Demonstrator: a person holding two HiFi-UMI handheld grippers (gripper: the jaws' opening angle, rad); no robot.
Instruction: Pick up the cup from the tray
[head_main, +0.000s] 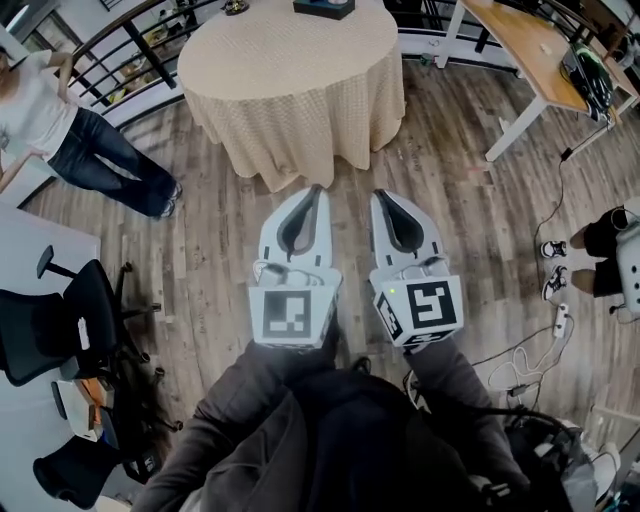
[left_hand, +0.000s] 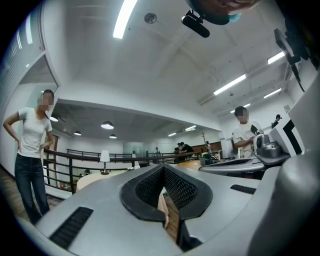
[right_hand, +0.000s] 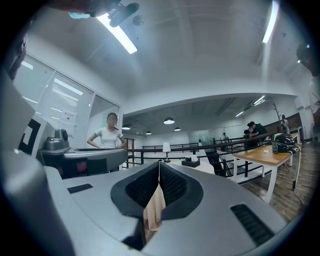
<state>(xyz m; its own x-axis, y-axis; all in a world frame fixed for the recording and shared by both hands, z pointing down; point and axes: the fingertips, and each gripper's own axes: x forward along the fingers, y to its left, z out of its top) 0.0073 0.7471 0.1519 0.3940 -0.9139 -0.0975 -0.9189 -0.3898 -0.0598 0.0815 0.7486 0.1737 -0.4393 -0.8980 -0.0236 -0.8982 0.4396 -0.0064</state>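
No cup shows in any view. A round table (head_main: 290, 70) with a beige cloth stands ahead of me, and a dark flat object (head_main: 323, 8) lies at its far edge. My left gripper (head_main: 315, 190) and right gripper (head_main: 380, 195) are held side by side over the wooden floor, both pointing at the table and short of it. In the left gripper view the left gripper (left_hand: 162, 167) has its jaws together with nothing between them. The right gripper (right_hand: 159, 163) is likewise shut and empty. Beyond its tips I see a small lamp (right_hand: 166, 148) and a box (right_hand: 190, 161) on the table.
A person in a white shirt and jeans (head_main: 60, 130) stands at the left by a railing (head_main: 130, 50). Black office chairs (head_main: 70, 320) are at the near left. A wooden desk (head_main: 530, 50) stands at the upper right. Cables (head_main: 520, 360) lie on the floor at the right.
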